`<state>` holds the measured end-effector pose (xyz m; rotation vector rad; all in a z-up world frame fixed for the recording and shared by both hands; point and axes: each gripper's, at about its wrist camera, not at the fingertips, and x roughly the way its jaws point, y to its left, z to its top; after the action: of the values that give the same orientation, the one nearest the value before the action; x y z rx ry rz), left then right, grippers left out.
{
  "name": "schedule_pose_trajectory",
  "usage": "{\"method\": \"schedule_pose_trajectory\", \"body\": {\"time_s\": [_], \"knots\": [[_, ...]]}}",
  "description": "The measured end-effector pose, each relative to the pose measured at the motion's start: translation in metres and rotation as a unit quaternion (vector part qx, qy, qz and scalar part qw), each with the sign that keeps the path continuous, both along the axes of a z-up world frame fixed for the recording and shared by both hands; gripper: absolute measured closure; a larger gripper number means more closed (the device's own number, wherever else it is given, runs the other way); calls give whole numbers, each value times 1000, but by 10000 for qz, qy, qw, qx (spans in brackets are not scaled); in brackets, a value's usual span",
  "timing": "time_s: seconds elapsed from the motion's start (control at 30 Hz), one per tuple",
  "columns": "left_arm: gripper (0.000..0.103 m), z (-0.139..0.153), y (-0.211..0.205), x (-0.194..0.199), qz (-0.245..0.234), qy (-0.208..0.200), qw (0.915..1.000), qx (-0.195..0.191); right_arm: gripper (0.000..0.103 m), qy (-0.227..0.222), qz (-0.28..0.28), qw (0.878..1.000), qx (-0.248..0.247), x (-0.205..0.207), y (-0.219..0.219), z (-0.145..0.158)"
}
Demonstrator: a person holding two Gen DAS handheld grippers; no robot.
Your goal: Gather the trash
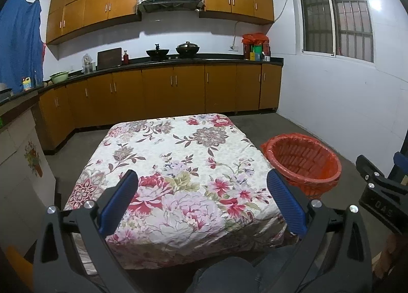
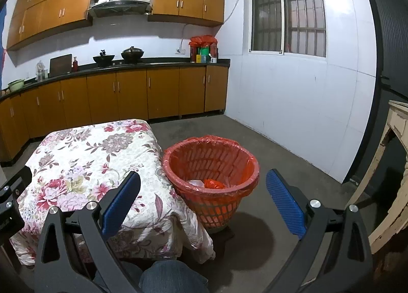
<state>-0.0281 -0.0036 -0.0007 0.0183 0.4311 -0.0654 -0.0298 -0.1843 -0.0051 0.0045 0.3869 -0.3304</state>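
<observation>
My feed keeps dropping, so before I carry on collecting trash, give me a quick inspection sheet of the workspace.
Surface: table under a floral cloth, nothing seen on top.
Job's things: red-lined bin on the floor beside the table's right edge; red and white scraps lie inside.
Clutter: nothing seen on the table.
Grippers: left gripper and right gripper both open, holding nothing.
Cables: white cable runs along the wall from the window.
Surroundings: counter with two pots, wooden cabinets, barred window.

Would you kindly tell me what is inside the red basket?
The basket holds a red liner, a crumpled red bag and something whitish; anything beneath is hidden.
</observation>
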Motion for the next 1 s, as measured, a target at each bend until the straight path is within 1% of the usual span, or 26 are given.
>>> {"method": "schedule_pose_trajectory", "body": {"time_s": [1.0], "knots": [[4, 2, 1, 0, 39, -34, 10000, -18, 5, 34, 20, 10000, -1, 1, 0, -3]]}}
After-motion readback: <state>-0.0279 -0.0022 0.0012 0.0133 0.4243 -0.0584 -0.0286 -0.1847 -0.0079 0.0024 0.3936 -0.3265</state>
